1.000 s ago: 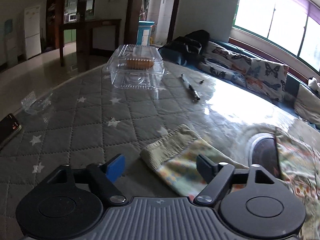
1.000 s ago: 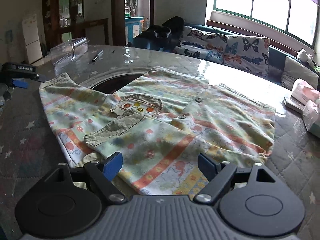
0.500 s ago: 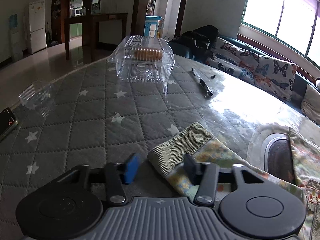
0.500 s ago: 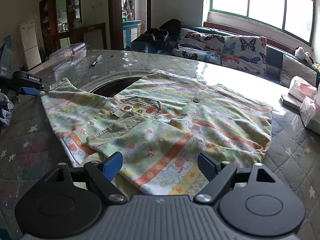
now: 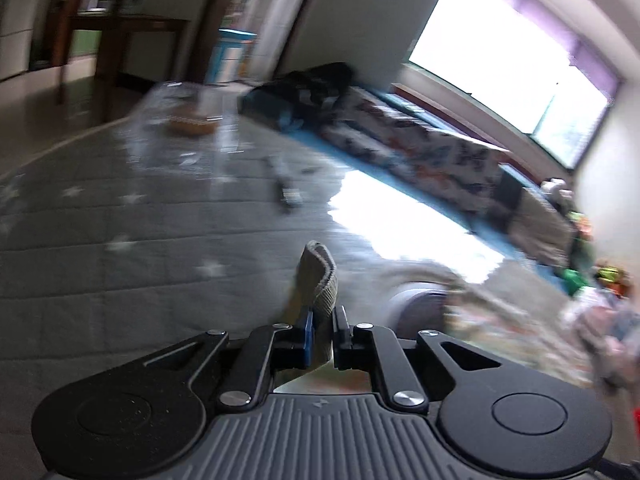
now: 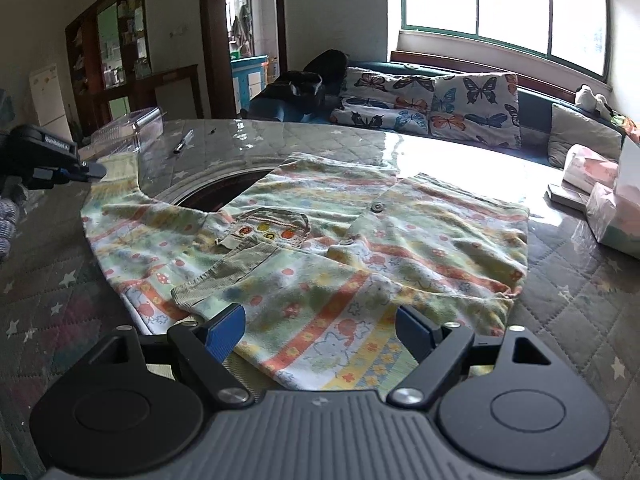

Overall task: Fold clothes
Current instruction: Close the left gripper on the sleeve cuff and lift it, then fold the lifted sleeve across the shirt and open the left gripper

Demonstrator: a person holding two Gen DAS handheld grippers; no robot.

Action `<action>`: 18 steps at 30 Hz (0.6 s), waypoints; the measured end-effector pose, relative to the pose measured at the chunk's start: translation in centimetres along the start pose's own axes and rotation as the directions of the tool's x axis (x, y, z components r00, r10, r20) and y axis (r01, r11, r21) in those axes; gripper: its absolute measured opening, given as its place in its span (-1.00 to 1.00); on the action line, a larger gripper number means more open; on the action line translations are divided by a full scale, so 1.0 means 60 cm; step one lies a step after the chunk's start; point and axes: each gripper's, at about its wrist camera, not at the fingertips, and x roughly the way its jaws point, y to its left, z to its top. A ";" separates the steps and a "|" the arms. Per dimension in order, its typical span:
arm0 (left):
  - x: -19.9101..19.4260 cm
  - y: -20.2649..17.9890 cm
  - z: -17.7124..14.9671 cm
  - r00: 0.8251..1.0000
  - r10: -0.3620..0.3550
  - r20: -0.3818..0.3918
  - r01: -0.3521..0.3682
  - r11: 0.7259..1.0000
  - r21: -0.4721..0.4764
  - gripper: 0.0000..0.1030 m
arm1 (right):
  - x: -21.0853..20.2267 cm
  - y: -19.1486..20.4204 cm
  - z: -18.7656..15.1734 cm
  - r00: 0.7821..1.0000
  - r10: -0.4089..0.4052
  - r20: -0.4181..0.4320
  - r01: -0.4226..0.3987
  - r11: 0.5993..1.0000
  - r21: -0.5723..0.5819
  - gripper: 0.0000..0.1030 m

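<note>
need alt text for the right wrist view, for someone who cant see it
An open right gripper hovers over the near edge of a pastel patterned child's shirt spread on a quilted star-print table. At far left, the left gripper pinches the shirt's sleeve cuff. Behind are a pen, a butterfly-cushion sofa and bright windows.

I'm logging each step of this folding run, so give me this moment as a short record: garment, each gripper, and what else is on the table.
garment: patterned shirt, spread on the quilted table cover, one sleeve already folded across the front
left gripper: shut on the ribbed sleeve cuff, cuff raised off the table
right gripper: open, hanging over the shirt's near edge, gripping nothing
other items: clear plastic box, pen, tissue packs at the right edge
image quality: left wrist view blurred
</note>
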 end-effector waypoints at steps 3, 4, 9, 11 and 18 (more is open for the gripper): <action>-0.008 -0.059 -0.009 0.994 -0.108 -0.029 0.109 0.993 0.036 -0.81 | -0.008 -0.010 -0.003 1.000 -0.011 0.011 0.010 1.000 0.020 0.64; -0.010 -0.080 -0.013 0.989 -0.144 -0.042 0.146 0.988 0.048 -0.81 | -0.011 -0.015 -0.005 1.000 -0.016 0.016 0.016 0.999 0.028 0.64; -0.007 -0.181 -0.039 0.940 -0.318 -0.127 0.329 0.941 0.080 -0.82 | -0.028 -0.042 -0.014 0.998 -0.047 0.034 0.045 0.996 0.077 0.64; -0.007 -0.221 -0.053 0.917 -0.366 -0.158 0.384 0.918 0.101 -0.82 | -0.036 -0.053 -0.019 0.997 -0.063 0.041 0.059 0.994 0.094 0.64; -0.006 -0.303 -0.101 0.843 -0.473 -0.257 0.516 0.845 0.139 -0.82 | -0.058 -0.097 -0.038 0.993 -0.113 0.047 0.102 0.978 0.183 0.63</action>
